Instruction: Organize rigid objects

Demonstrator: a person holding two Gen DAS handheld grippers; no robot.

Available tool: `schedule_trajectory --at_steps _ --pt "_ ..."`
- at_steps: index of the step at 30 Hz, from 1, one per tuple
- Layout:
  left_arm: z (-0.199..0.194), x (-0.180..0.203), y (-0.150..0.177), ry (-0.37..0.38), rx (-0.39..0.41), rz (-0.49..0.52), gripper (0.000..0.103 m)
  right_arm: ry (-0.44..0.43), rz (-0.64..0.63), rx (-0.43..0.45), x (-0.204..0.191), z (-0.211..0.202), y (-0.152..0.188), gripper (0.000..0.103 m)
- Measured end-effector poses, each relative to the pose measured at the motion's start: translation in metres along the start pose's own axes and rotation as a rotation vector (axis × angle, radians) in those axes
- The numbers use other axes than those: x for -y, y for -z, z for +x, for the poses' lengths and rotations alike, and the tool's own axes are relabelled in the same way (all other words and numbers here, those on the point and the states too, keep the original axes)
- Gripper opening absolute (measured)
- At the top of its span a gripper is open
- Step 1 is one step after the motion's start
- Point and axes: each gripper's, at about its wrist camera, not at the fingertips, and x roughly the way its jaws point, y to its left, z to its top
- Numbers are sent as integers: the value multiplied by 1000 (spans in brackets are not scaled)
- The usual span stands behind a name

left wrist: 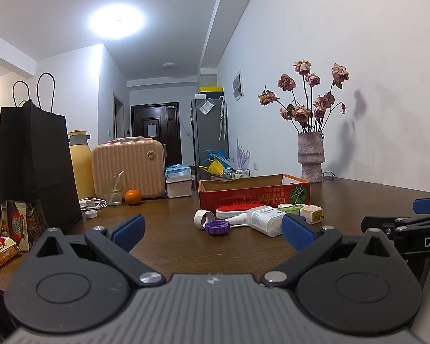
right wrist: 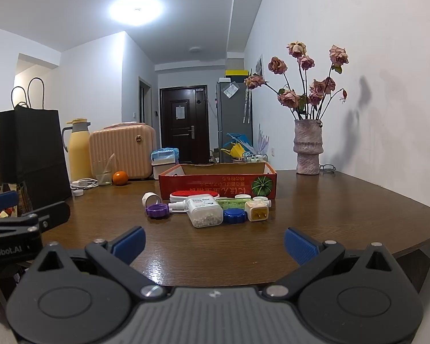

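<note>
A cluster of small rigid objects lies on the brown table in front of a red cardboard box point(right wrist: 218, 185) point(left wrist: 253, 193): a purple lid point(right wrist: 156, 210) point(left wrist: 217, 227), a white tape ring point(right wrist: 151, 198) point(left wrist: 202, 217), a clear bottle of white beads point(right wrist: 203, 210) point(left wrist: 265, 219), a blue lid point(right wrist: 234, 216), a cream plug adapter point(right wrist: 257, 210) point(left wrist: 312, 213), a red-topped white brush point(right wrist: 193, 195) point(left wrist: 233, 209) and a green case point(right wrist: 230, 201). My left gripper point(left wrist: 213, 230) is open and empty, short of the cluster. My right gripper point(right wrist: 215, 243) is open and empty, also short of it.
A vase of dried roses point(right wrist: 307, 149) stands at the back right by the wall. At the left stand a black paper bag point(right wrist: 31, 154), a yellow flask point(right wrist: 78, 152), a pink case point(right wrist: 121, 150), a glass point(right wrist: 103, 172) and an orange point(right wrist: 120, 177). Snack packets point(left wrist: 3, 246) lie at the left edge.
</note>
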Motion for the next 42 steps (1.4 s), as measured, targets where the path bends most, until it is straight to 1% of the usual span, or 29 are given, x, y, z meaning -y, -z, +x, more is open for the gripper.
schedule_trajectory --at_steps 42 --pt "2 1 0 3 -7 3 103 -1 14 -5 4 0 0 103"
